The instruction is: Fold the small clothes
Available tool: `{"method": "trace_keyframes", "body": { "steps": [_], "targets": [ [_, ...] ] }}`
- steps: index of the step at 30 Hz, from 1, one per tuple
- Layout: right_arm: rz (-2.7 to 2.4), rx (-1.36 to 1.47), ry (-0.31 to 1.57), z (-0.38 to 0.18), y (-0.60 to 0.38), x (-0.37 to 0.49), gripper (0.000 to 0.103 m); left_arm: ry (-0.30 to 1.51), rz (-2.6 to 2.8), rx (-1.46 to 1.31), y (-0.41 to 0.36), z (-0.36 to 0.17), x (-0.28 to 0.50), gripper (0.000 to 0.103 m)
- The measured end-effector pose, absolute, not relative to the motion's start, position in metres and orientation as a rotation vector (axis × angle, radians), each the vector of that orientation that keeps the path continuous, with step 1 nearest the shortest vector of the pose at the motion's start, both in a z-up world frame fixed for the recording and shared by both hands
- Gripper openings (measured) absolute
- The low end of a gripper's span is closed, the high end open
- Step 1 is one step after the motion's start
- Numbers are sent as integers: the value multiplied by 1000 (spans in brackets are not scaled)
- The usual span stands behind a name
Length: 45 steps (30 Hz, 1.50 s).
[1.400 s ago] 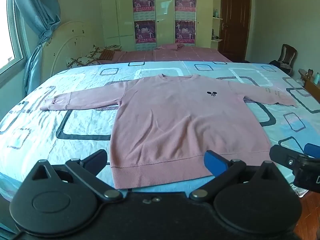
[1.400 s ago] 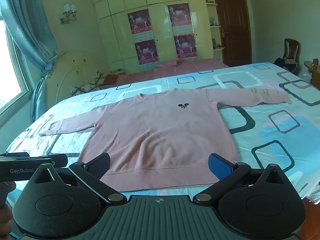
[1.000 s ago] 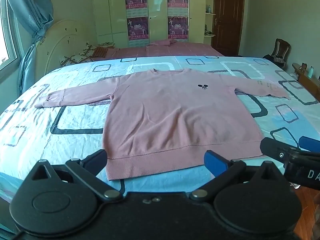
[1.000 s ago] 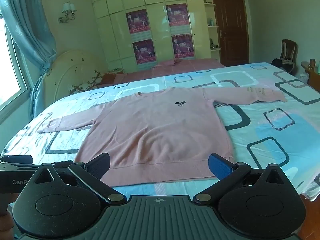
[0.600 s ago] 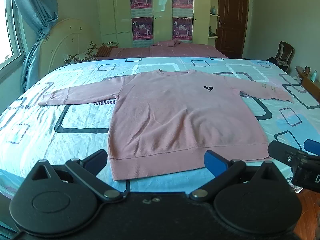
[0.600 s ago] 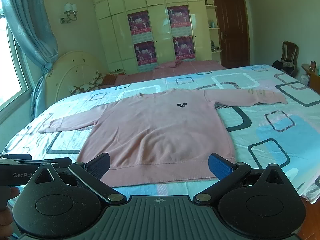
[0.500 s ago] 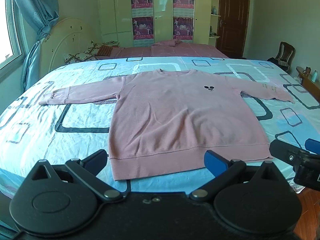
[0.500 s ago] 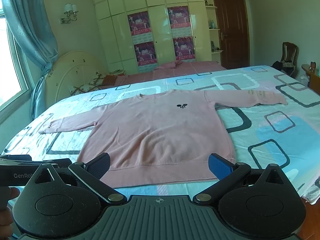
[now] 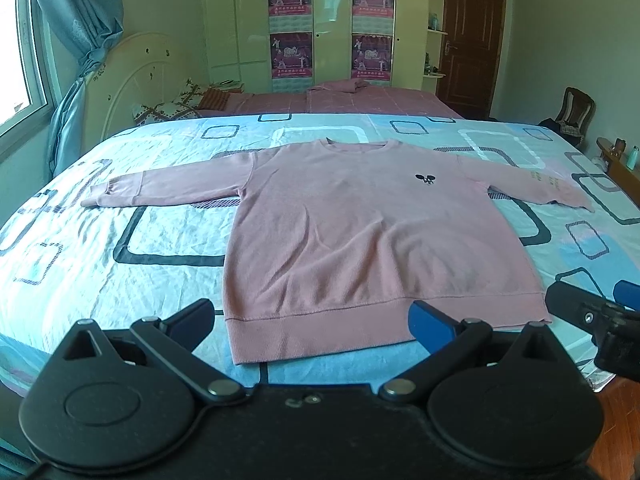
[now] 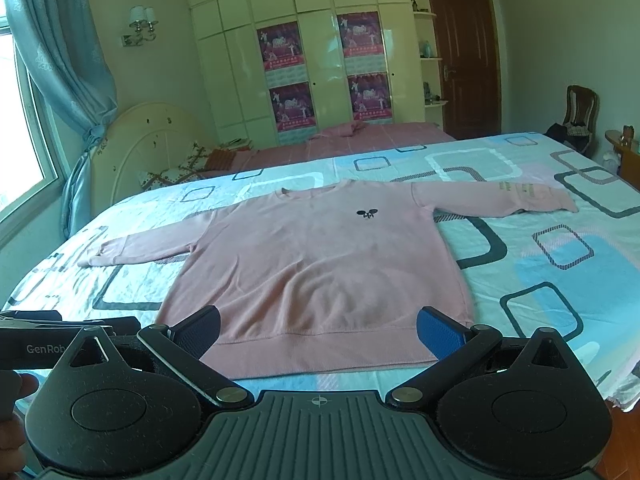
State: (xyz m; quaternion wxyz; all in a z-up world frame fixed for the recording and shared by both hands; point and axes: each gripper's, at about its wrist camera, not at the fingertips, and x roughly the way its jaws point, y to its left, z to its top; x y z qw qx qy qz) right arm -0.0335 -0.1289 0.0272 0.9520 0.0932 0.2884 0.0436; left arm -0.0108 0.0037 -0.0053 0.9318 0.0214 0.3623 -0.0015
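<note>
A pink long-sleeved sweatshirt (image 9: 360,232) (image 10: 316,264) lies flat and face up on the bed, both sleeves spread out sideways, a small black logo on its chest. Its ribbed hem faces me at the bed's near edge. My left gripper (image 9: 312,320) hovers open just short of the hem, holding nothing. In the right wrist view, my right gripper (image 10: 320,332) also stands open in front of the hem, empty. The right gripper's body shows at the right edge of the left wrist view, and the left gripper's body at the left edge of the right wrist view.
The bed sheet (image 9: 120,240) is light blue with rounded-square outlines. A second bed with a pink cover (image 9: 340,100) stands behind. A wardrobe with posters (image 10: 320,72), a brown door (image 10: 464,60), a chair (image 10: 580,112) and a curtained window (image 10: 60,80) line the room.
Both views shifted slightly as the grippers drifted in front of the hem; the sweatshirt has stayed spread flat and both grippers stayed open.
</note>
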Motion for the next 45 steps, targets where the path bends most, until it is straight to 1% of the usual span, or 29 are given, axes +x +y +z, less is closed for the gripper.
{"method": "trace_keyframes", "body": {
  "steps": [24, 45],
  "targets": [
    [71, 183, 594, 24, -121, -20, 103, 749, 2, 34, 18, -9, 3, 102],
    [42, 182, 604, 21, -132, 2, 103, 759, 17, 51, 14, -13, 26, 102]
  ]
}}
